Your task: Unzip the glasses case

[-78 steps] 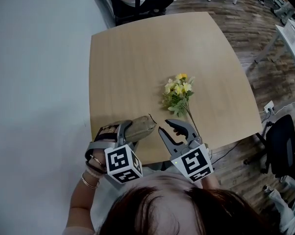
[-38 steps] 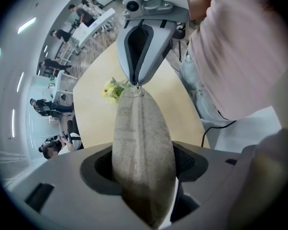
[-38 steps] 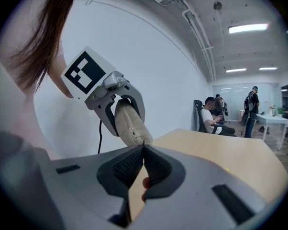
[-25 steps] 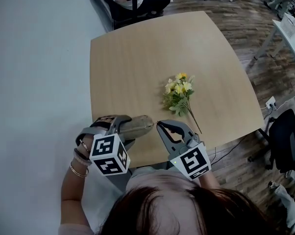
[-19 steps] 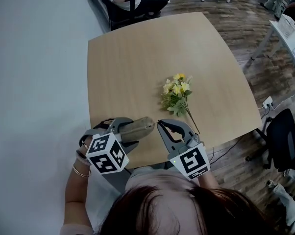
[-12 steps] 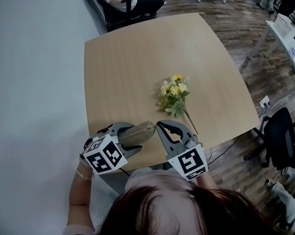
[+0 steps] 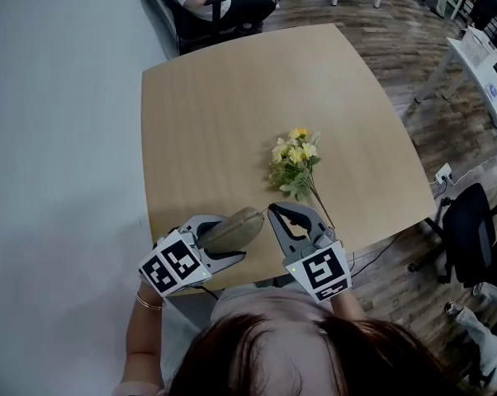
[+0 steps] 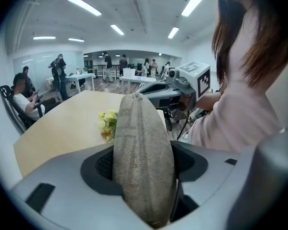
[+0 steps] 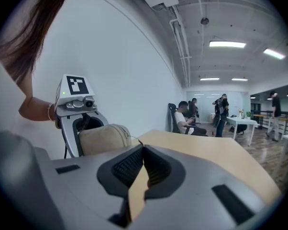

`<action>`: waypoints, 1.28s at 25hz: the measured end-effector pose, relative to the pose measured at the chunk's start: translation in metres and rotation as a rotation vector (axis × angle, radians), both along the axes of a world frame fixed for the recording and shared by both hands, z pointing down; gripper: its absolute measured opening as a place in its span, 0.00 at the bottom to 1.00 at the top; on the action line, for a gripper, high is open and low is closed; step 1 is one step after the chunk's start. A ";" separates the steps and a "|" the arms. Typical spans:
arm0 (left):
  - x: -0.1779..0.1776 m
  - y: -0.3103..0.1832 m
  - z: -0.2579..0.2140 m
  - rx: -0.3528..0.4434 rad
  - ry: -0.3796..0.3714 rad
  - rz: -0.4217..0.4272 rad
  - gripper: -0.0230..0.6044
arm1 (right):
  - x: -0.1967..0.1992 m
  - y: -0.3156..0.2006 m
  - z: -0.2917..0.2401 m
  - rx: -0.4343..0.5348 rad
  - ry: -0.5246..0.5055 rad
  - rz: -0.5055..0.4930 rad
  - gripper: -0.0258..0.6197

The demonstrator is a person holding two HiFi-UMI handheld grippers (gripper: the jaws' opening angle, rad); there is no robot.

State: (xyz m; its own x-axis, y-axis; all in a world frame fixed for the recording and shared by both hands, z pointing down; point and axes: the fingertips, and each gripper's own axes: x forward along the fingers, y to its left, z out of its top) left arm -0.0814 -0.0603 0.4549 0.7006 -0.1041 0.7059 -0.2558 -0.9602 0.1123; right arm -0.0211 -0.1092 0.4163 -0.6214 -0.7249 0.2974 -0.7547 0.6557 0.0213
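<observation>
Wooden table [image 7: 232, 97] beside a white wall, head view: a bunch of yellow flowers [image 7: 295, 159] lay mid-table. At the near edge the left gripper [image 7: 229, 239] pinched the grey glasses case [image 7: 232, 226] across its middle, one end of the case pointing at the right gripper [image 7: 272, 211] just beside it. Left gripper view: both pads pressed on the case's sides, zip line facing up and closed along its visible length. Right gripper view: jaws pressed together, nothing between them, tips near the case's end; contact couldn't be made out.
</observation>
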 end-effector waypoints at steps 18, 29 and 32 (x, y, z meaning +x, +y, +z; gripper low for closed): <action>0.005 -0.002 -0.009 -0.020 0.172 -0.123 0.50 | 0.000 -0.010 0.008 -0.029 -0.014 0.030 0.07; 0.007 0.004 -0.016 -0.063 0.308 -0.216 0.50 | -0.003 -0.007 0.010 -0.056 -0.029 0.043 0.07; 0.008 0.003 -0.022 -0.083 0.383 -0.261 0.50 | -0.006 -0.008 0.008 -0.055 -0.037 0.040 0.07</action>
